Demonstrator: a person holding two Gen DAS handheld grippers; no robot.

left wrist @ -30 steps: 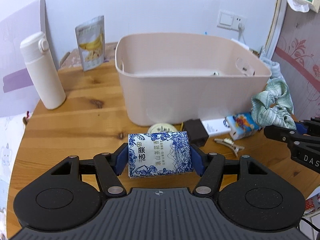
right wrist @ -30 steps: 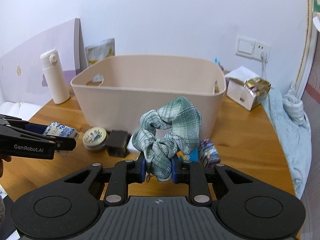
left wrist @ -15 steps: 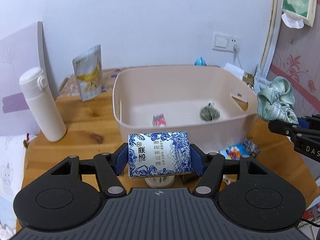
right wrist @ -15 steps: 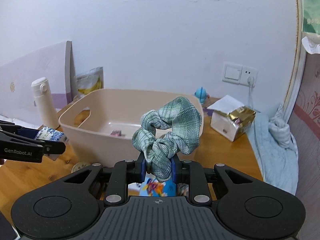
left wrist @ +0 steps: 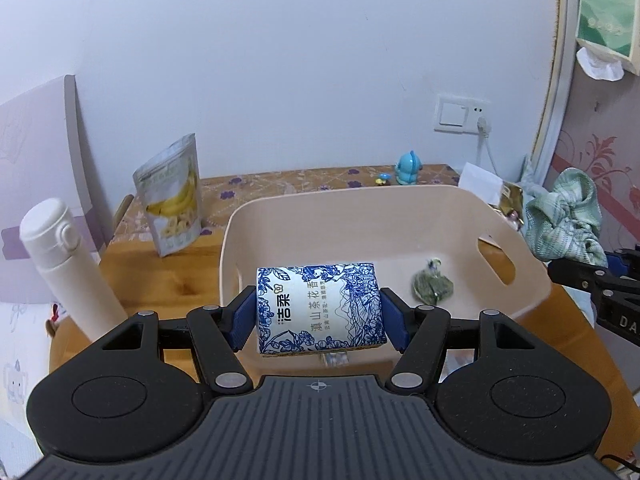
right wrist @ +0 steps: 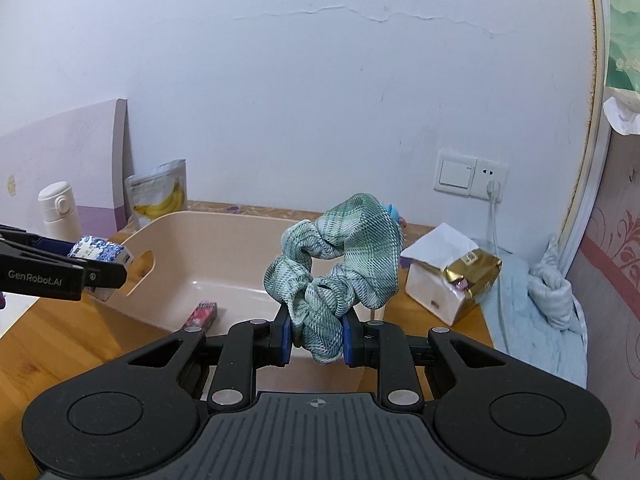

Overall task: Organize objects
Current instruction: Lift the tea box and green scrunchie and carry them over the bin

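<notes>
My left gripper [left wrist: 318,312] is shut on a blue-and-white tissue pack [left wrist: 320,308] and holds it above the near rim of the beige bin [left wrist: 532,292]. My right gripper [right wrist: 316,340] is shut on a green plaid scrunchie [right wrist: 340,260] above the bin's [right wrist: 168,236] near right side. The scrunchie also shows at the right edge of the left wrist view [left wrist: 564,220]. The tissue pack shows at the left of the right wrist view [right wrist: 100,250]. Inside the bin lie a small green packet [left wrist: 432,286] and a red packet [right wrist: 202,314].
A white bottle [left wrist: 68,268] and a banana snack pouch [left wrist: 172,196] stand left of the bin. A blue toy [left wrist: 408,168] sits behind it. A white box with a gold packet [right wrist: 452,272] and a light blue cloth [right wrist: 532,304] lie to the right.
Both grippers have risen from near the wooden table and moved forward over the bin, each still holding its object. The bin's inside has come into view.
</notes>
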